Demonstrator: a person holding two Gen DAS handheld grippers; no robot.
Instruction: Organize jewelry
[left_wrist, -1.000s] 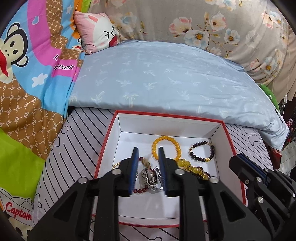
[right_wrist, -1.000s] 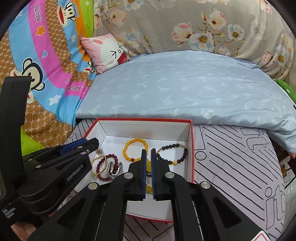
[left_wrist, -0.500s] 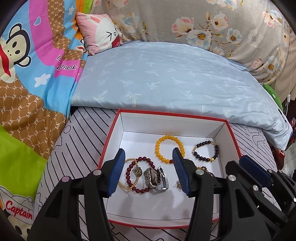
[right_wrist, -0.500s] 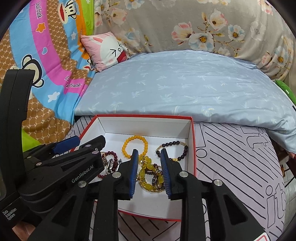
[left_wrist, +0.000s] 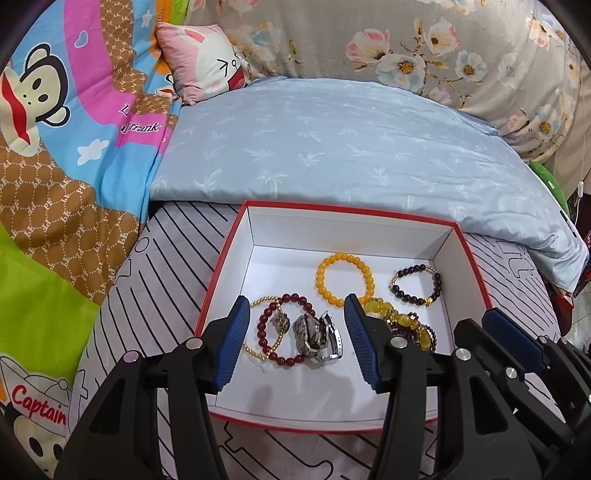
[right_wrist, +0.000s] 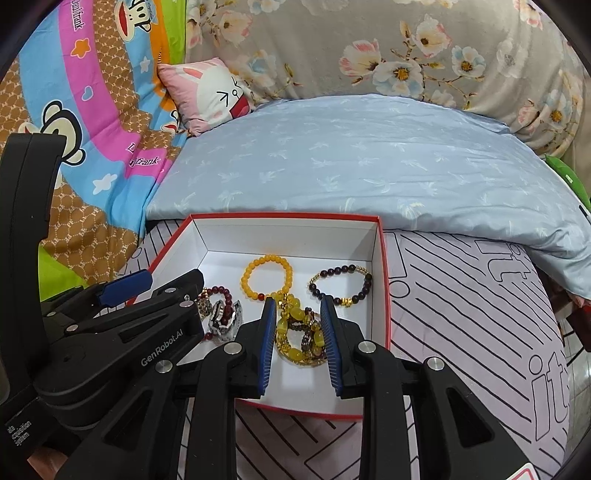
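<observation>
Left wrist view: The left hand-held gripper (left_wrist: 293, 341) is spread wide and holds nothing. It hangs over the near-left part of the red-rimmed box (left_wrist: 221, 266), which sits on the striped bed cover (left_wrist: 173, 258). Between its fingers lie the silver watch (left_wrist: 317, 334), the dark red bead bracelet (left_wrist: 286, 328) and the thin gold bead bracelet (left_wrist: 258, 326), all touching or overlapping. Risk: a closing pinch here is likely to catch 2 or 3 pieces at once, because they lie tangled. The yellow bead bracelet (left_wrist: 345, 277) and the dark bead bracelet (left_wrist: 417, 286) lie apart, further back. Compared with 1.0 s ago, the fingers stand far wider; they were then close together around the watch.

Right wrist view: The right hand-held gripper (right_wrist: 297, 339) is spread partway and empty, straddling the heap of yellow and brown beads (right_wrist: 299, 334) near the box's front right. Risk: the heap may lift as 1 knot, or loose strands may slip out, since several strings intertwine. The soft bed could also let the box shift under a push. 1.0 s ago these fingers were nearly pressed together.
</observation>
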